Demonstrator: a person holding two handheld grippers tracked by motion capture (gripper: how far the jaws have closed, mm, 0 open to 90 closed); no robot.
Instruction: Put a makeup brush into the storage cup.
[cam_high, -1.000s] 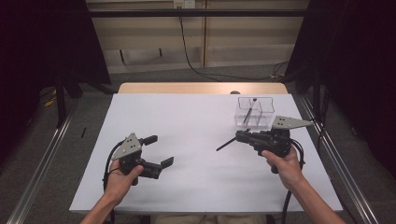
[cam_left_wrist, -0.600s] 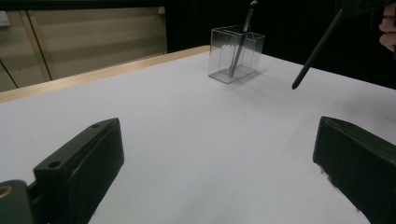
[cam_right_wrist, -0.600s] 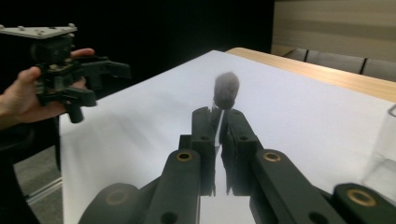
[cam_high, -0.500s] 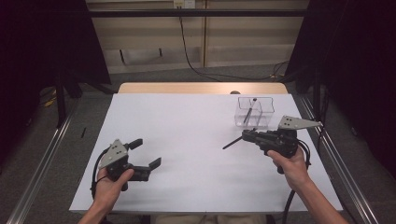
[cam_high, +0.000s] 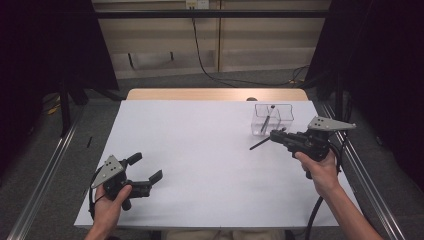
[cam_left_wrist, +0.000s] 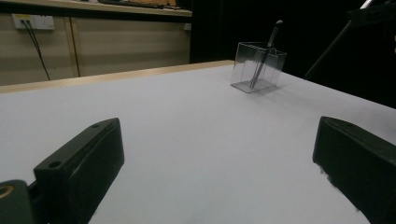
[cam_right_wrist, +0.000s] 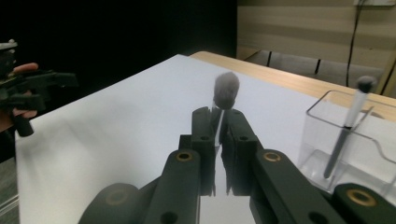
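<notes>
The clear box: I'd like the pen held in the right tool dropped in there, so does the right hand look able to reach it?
Probably yes. The clear box stands just beyond the right tool, with bare table between. One pen already leans inside, but room remains.

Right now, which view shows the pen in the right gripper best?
High view: the whole pen juts sideways from the right gripper, beside the clear box. The right gripper view shows it end-on and blurred between shut jaws. The left gripper view catches a thin dark shaft at far right.
</notes>
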